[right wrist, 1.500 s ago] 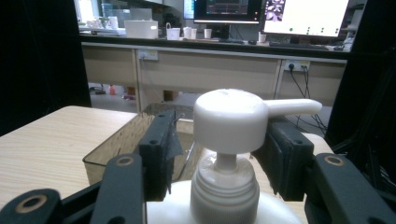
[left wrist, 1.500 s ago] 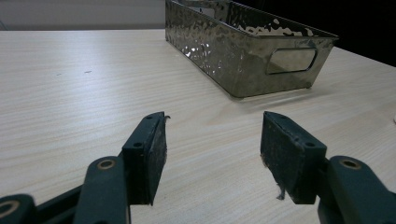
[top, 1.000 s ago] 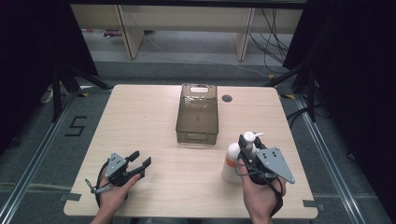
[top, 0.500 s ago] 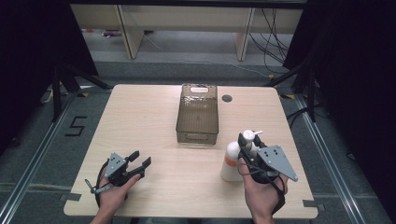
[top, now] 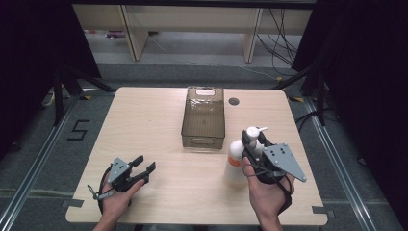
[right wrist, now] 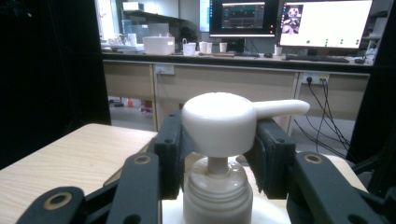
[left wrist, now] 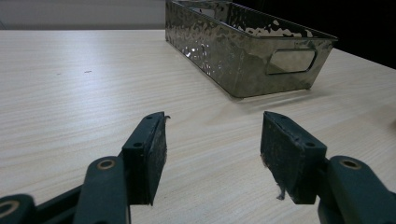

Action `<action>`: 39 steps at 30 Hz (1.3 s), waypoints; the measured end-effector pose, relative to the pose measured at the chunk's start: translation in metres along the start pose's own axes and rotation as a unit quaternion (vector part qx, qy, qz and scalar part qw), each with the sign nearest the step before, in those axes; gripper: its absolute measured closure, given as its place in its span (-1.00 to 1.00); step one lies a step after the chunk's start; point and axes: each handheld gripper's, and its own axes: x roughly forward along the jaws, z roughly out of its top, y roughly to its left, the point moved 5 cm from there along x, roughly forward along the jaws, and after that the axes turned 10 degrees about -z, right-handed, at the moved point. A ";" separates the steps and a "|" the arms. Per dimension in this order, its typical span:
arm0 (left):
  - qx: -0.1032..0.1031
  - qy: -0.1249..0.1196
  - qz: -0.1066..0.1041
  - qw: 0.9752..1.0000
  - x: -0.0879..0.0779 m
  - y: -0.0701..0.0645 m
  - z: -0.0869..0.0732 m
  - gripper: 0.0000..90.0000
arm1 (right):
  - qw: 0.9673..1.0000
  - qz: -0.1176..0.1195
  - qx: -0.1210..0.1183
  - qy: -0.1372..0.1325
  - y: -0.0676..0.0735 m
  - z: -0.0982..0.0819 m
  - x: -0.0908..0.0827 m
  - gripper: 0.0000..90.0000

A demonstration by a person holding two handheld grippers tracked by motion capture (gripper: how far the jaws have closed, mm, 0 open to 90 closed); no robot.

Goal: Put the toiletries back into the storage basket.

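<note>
Pump bottle (top: pixel 236 155) stands upright on the worktop (top: pixel 154 125), front right, just off the near right corner of the bin (top: pixel 203 118). White body, orange label, white pump head (right wrist: pixel 219 122) with the spout pointing right in the right gripper view. My right claw (top: pixel 251 142) is closed on the bottle's neck below the pump head, one jaw pressing each side, about half open. My right hand (top: pixel 264 195) holds it from behind.

Bin is clear smoky plastic, sits mid-worktop, long axis running away from me, handle cutout (left wrist: pixel 290 60) on its near end.

My left claw (top: pixel 144 166) rests low at the front left of the worktop, jaws wide apart, nothing between them, pointed toward the bin. It sits well apart from the bottle.
</note>
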 end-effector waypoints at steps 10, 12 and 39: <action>0.000 0.000 0.000 1.000 0.000 0.000 0.000 -0.10 | 1.000 0.014 0.011 -0.009 0.009 0.013 0.006 0.33; 0.000 0.000 0.000 1.000 0.000 0.000 0.000 -0.10 | 1.000 0.014 0.009 -0.013 0.010 0.014 0.008 0.33; 0.000 -0.001 0.003 1.000 0.000 0.000 0.000 -0.10 | 0.999 0.025 0.008 -0.034 0.023 0.038 0.025 0.33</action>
